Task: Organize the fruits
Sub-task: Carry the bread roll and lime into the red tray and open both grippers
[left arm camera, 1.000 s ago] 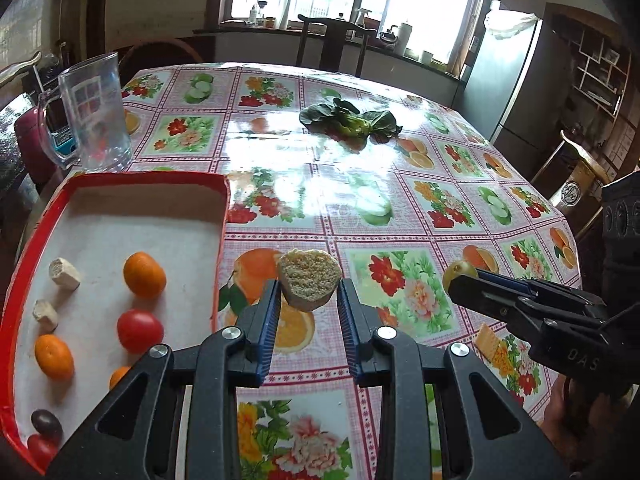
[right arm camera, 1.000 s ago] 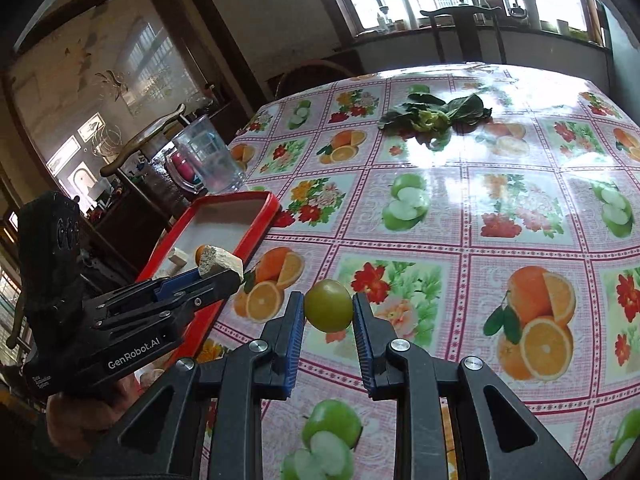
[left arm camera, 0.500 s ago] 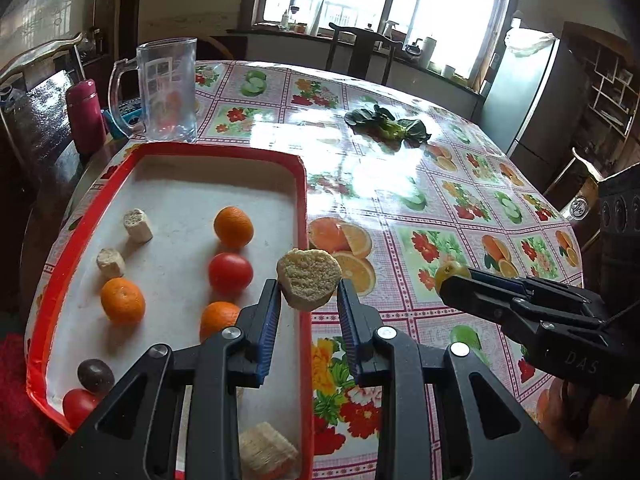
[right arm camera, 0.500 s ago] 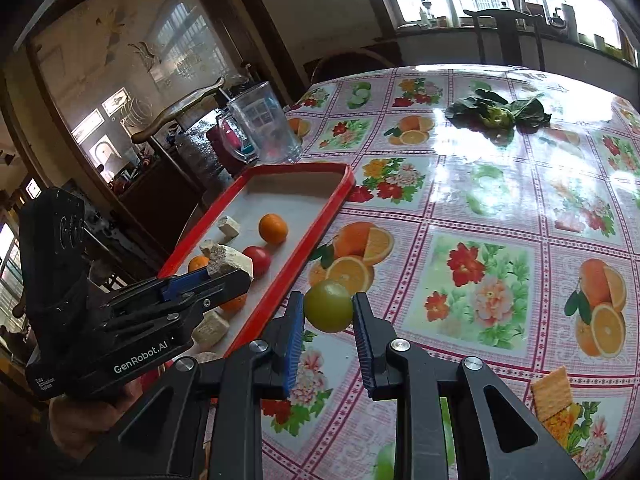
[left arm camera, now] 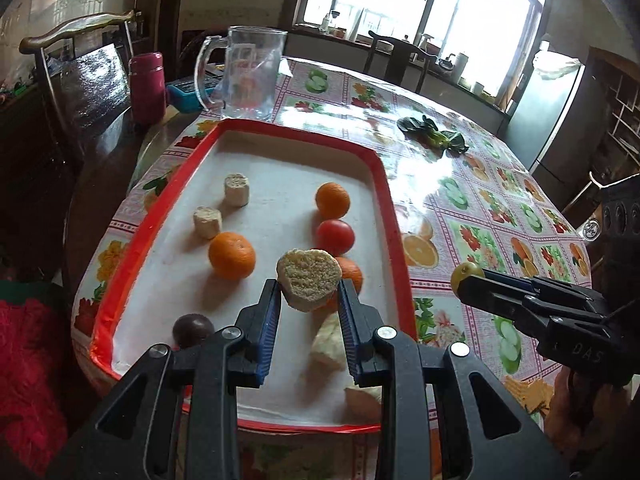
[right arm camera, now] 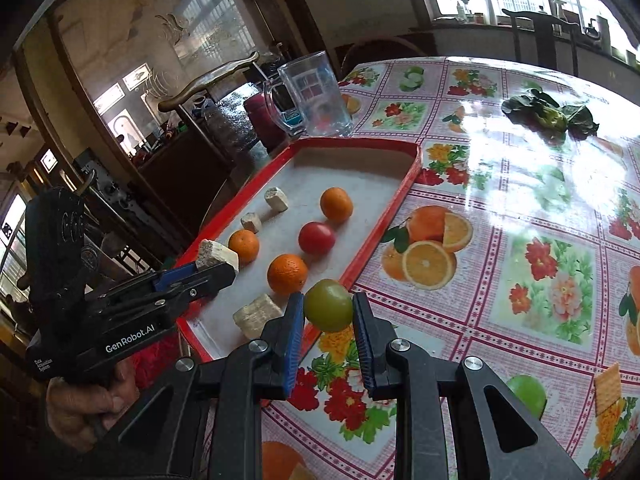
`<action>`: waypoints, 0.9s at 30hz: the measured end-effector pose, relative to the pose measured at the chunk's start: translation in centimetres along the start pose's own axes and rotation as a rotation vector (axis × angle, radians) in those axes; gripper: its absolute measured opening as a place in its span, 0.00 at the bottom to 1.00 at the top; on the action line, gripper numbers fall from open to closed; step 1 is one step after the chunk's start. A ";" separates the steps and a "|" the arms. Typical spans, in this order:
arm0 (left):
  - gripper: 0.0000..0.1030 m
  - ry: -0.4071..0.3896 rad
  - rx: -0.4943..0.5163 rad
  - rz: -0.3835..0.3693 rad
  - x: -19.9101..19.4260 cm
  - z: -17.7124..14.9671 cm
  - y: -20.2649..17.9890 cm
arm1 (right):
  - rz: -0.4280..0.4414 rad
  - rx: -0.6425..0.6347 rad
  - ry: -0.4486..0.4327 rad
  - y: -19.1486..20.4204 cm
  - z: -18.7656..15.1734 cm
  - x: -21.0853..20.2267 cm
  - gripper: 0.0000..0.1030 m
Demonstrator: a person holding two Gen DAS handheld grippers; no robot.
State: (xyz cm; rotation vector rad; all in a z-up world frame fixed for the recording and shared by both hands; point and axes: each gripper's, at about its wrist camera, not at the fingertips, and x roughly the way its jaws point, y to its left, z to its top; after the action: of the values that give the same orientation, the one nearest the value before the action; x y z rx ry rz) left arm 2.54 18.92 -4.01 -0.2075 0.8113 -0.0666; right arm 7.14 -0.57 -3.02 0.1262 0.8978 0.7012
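Note:
My left gripper (left arm camera: 308,294) is shut on a beige crumbly chunk (left arm camera: 309,279) and holds it above the near part of the red-rimmed tray (left arm camera: 384,184). It also shows in the right wrist view (right arm camera: 214,268). My right gripper (right arm camera: 327,312) is shut on a green fruit (right arm camera: 329,310) just over the tray's right rim (right arm camera: 394,212). It also shows in the left wrist view (left arm camera: 466,276). In the tray lie oranges (left arm camera: 232,255), a red tomato (left arm camera: 335,237), a dark plum (left arm camera: 193,329) and beige chunks (left arm camera: 237,189).
A clear glass mug (left arm camera: 250,74) stands behind the tray, with a pink bottle (left arm camera: 147,88) and a chair to its left. Green leaves (left arm camera: 434,134) lie far back on the fruit-print tablecloth. A cracker (right arm camera: 608,388) lies at the right. The table edge runs along the tray's left side.
Both grippers have moved left with their loads. The left one went from the tablecloth to above the tray. The right one now reaches the tray's right rim.

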 end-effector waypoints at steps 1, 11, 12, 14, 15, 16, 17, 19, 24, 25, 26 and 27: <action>0.26 -0.002 -0.009 0.008 -0.2 -0.1 0.5 | 0.004 -0.006 0.004 0.3 0.1 0.3 0.24; 0.26 -0.012 -0.093 0.069 -1.3 -0.9 5.7 | 0.007 -0.070 0.042 3.2 0.0 2.6 0.24; 0.26 -0.012 -0.100 0.069 -1.3 -0.9 6.1 | 0.005 -0.074 0.046 3.4 -0.1 2.8 0.24; 0.26 -0.012 -0.101 0.075 -1.2 -0.8 6.4 | -0.003 -0.083 0.050 3.7 -0.1 3.2 0.24; 0.26 -0.011 -0.098 0.075 -1.1 -0.7 6.5 | -0.010 -0.088 0.050 3.8 -0.1 3.4 0.24; 0.26 -0.012 -0.096 0.075 -1.1 -0.7 6.6 | -0.018 -0.091 0.049 3.8 0.0 3.5 0.24; 0.26 -0.012 -0.095 0.076 -1.0 -0.6 6.6 | -0.025 -0.094 0.048 3.9 0.0 3.6 0.24; 0.26 -0.010 -0.093 0.075 -0.7 -0.4 6.7 | -0.033 -0.097 0.046 3.9 0.2 3.7 0.24; 0.26 0.006 -0.095 0.070 0.3 0.0 7.2 | -0.049 -0.100 0.056 3.7 0.4 4.4 0.24; 0.26 0.007 -0.094 0.071 0.5 0.1 7.2 | -0.051 -0.099 0.058 3.6 0.4 4.5 0.24; 0.26 0.008 -0.093 0.072 0.6 0.1 7.2 | -0.051 -0.098 0.061 3.6 0.4 4.7 0.24; 0.26 0.010 -0.093 0.071 0.8 0.1 7.3 | -0.051 -0.097 0.065 3.5 0.4 4.8 0.24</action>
State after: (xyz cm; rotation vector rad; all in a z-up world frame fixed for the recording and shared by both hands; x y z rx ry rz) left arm 3.03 25.93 -5.99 -0.2659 0.8315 0.0371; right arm 7.66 5.16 -4.69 -0.0059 0.9238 0.7032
